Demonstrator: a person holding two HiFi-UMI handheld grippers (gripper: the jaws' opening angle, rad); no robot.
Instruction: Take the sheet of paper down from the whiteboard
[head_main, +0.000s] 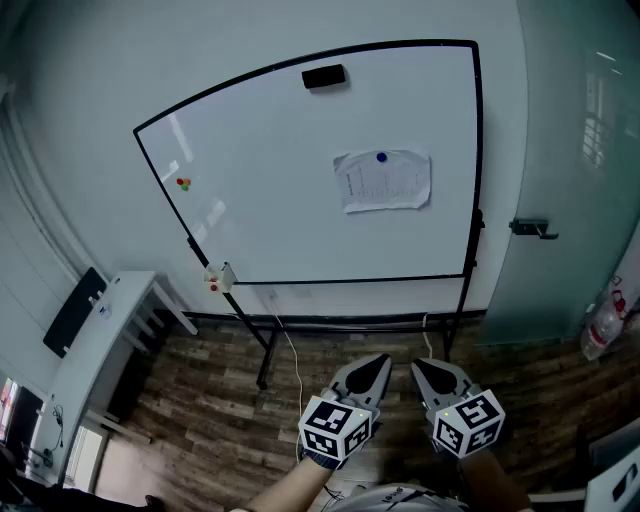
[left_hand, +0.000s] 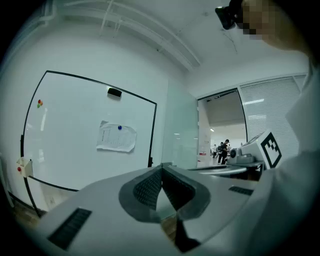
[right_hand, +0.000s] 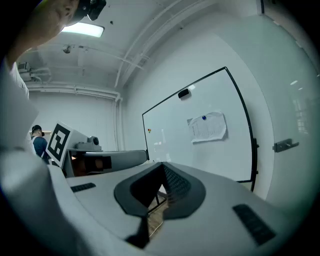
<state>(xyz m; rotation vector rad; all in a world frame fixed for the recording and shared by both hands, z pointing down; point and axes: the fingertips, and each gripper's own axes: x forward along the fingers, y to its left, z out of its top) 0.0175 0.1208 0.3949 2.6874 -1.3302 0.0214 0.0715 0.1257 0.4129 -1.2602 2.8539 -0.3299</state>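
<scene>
**Paper not yet reached on the whiteboard**

Both tongs are held level in front of the whiteboard (head_main: 280, 180), well apart from it, and nothing is touched yet. The left tongs (head_main: 378, 362) are pressed together with nothing between them. The right tongs (head_main: 422, 368) are seen closed and empty too.

To do this step well, both tongs should first be brought up close to the whiteboard. One pair should be opened before the paper is reached. A loose lower edge of the sheet can then be pinched softly, so that it is not torn or dropped. The blue magnet (head_main: 381, 157) can be pulled off with the other pair. If the sheet is tugged hard while it is pinned, it could be ripped.

The sheet of paper (head_main: 385, 182) is found on the right half of the whiteboard, about halfway up. It is white, with rows of print too small to be read. It looks crinkled, and its edges are curled a little away from the whiteboard. It is pinned only by the blue magnet at its top middle. A black eraser (head_main: 323, 76) is stuck near the top edge of the whiteboard
</scene>
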